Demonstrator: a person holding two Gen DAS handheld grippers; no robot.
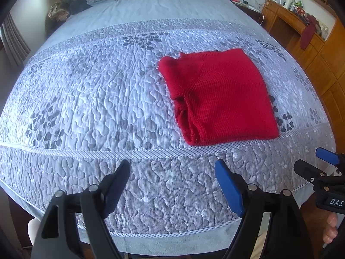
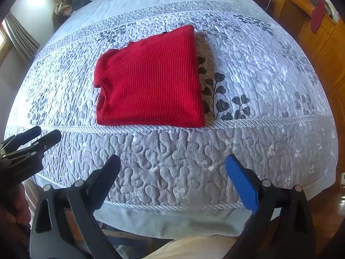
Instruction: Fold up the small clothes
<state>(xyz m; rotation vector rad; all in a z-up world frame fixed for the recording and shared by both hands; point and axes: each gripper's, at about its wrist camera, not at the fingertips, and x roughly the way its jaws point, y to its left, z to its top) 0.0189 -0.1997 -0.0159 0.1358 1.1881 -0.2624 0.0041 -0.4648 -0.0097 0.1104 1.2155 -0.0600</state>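
I see the sweater [image 1: 220, 99] folded square on the bed [image 1: 90, 99]; my left gripper [image 1: 172, 172] and right gripper [image 2: 172, 170] gape empty, seemingly finished.

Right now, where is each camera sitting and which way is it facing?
Left wrist: on the left gripper, looking down across the quilted bed; open fingers, right gripper at right edge.
Right wrist: on the right gripper, same direction; open fingers, left gripper at left edge.
Shared: folded red sweater, bed, wooden cabinet.
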